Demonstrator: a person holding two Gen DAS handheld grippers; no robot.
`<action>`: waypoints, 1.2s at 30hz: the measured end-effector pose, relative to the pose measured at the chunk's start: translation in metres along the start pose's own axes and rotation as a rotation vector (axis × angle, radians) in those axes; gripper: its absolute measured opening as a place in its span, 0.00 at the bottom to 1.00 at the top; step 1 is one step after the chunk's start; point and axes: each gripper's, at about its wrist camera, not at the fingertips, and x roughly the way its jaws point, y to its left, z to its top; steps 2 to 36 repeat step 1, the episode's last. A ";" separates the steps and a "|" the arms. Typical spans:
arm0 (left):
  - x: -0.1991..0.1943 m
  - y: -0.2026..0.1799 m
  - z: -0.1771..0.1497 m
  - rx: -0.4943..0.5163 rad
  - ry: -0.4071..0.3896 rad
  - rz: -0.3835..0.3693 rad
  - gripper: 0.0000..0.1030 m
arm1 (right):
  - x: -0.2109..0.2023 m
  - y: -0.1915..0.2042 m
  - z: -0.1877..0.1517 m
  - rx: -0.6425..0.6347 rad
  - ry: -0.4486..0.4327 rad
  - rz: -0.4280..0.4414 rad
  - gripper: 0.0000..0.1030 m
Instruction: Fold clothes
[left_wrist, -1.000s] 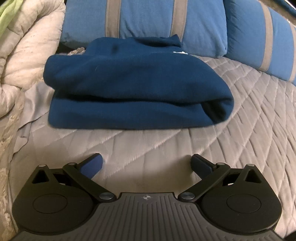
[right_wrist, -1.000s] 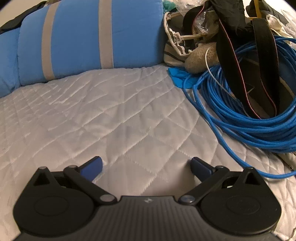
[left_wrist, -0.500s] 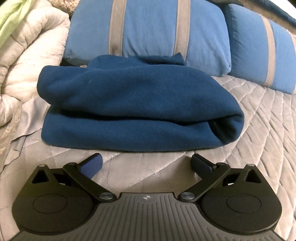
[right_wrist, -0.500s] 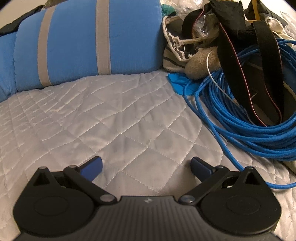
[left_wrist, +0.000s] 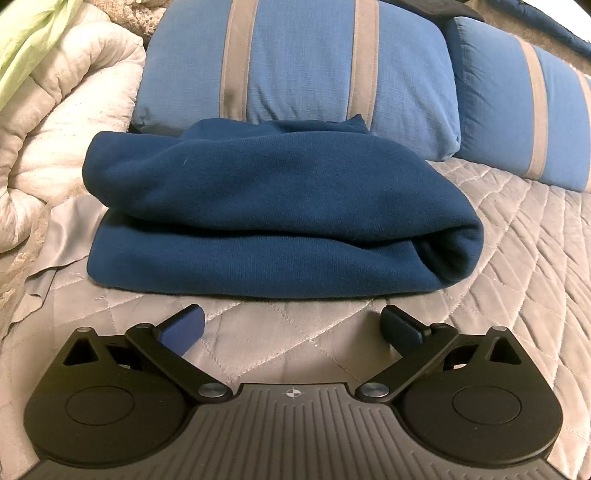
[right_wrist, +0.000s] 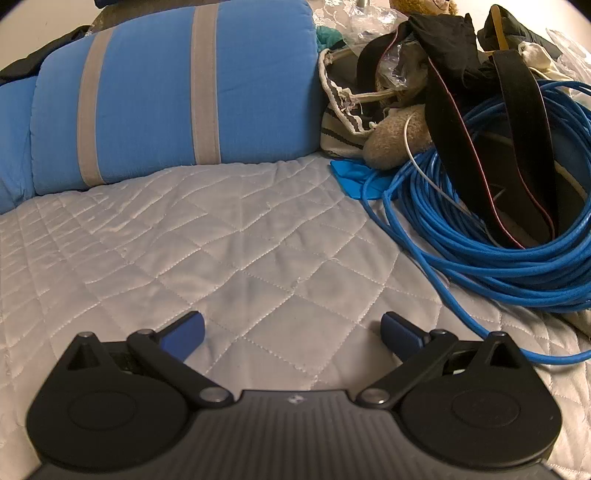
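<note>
STEP: fold looks finished | folded navy fleece garment (left_wrist: 273, 221) just beyond your wide-open, empty left gripper (left_wrist: 291, 326) | right gripper (right_wrist: 291, 328) wide-open, empty | NEXT: judged, fetch another garment.

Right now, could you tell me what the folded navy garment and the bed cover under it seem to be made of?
The folded navy garment looks like thick, matte fleece or sweatshirt knit: a fine ribbed weave shows, and its folds are soft and rounded. The bed cover looks like a quilted, padded woven fabric with a slight sheen: stitched diamond lines pucker its surface. Exact fibres cannot be told.
</note>
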 end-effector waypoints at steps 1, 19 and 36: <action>0.000 0.000 0.000 0.000 0.000 0.000 1.00 | 0.000 0.000 0.000 0.001 0.000 0.000 0.99; 0.000 0.000 0.000 0.000 0.000 0.000 1.00 | 0.000 0.000 0.000 0.001 0.000 0.000 0.99; 0.000 0.000 0.000 0.000 0.000 0.000 1.00 | 0.000 0.000 0.000 0.001 0.000 0.000 0.99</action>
